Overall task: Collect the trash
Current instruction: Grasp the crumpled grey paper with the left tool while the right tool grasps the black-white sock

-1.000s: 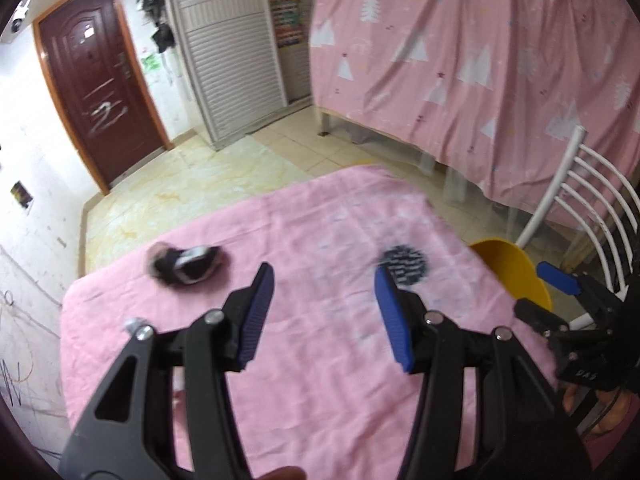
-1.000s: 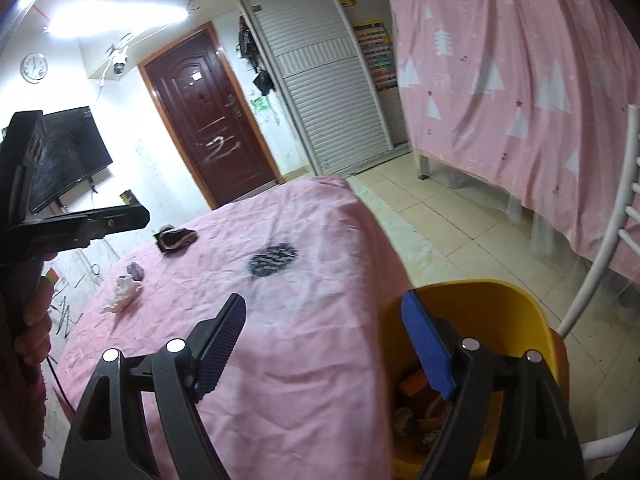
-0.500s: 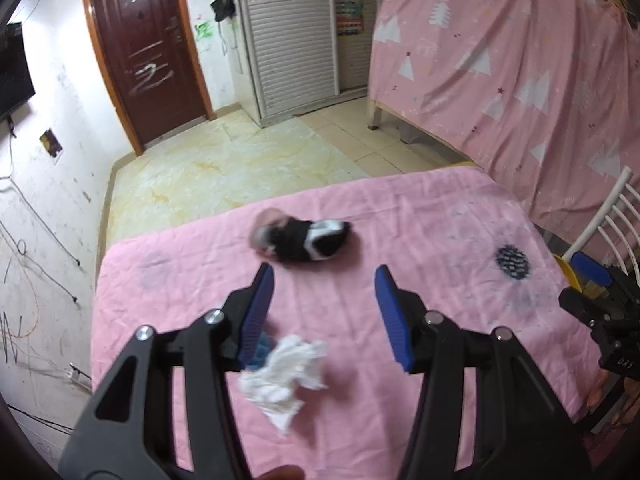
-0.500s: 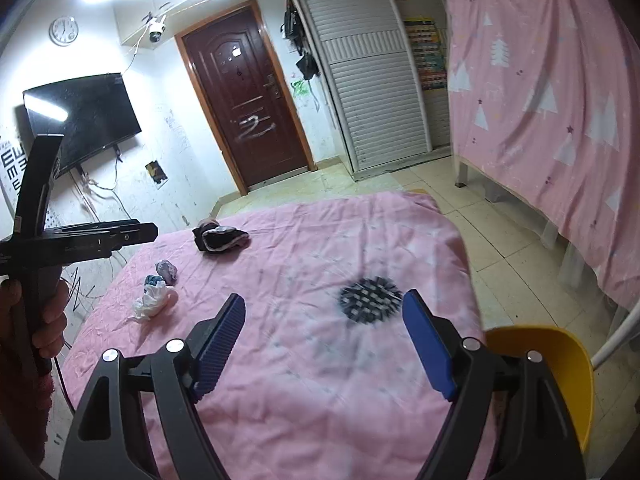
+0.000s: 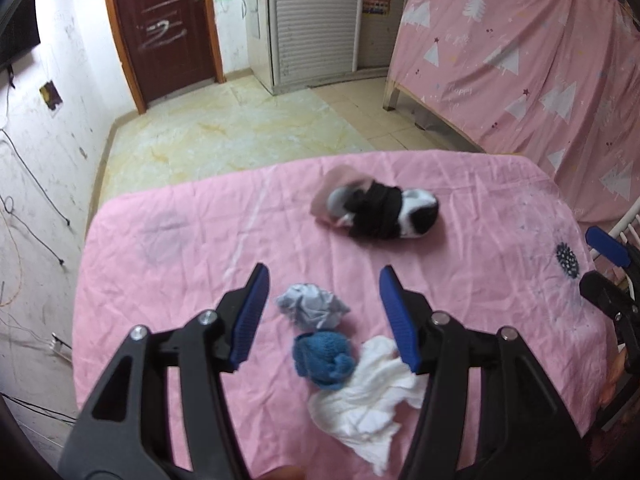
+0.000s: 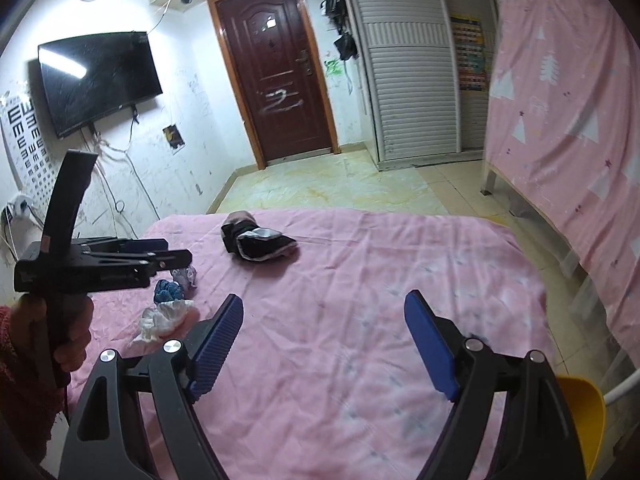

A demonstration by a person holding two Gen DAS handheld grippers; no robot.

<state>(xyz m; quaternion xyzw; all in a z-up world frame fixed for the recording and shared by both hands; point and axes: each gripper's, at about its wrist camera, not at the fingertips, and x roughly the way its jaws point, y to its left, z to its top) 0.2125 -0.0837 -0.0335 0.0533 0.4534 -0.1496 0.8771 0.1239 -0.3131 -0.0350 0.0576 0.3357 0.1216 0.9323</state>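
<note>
Still uncollected, low centre of left view: crumpled grey paper wad (image 5: 312, 306), blue knitted ball (image 5: 324, 358), white tissue (image 5: 370, 400). Left gripper (image 5: 322, 320) half-open, just widened, empty; right gripper (image 6: 324, 344) wide, empty. Yellow plastic bin (image 6: 586, 412) lower right.

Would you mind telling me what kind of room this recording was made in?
Probably a lived-in home room: a wall-mounted television, a wooden entry door, and a table under a pink cloth, beside a pink patterned sheet hung like a curtain.
</note>
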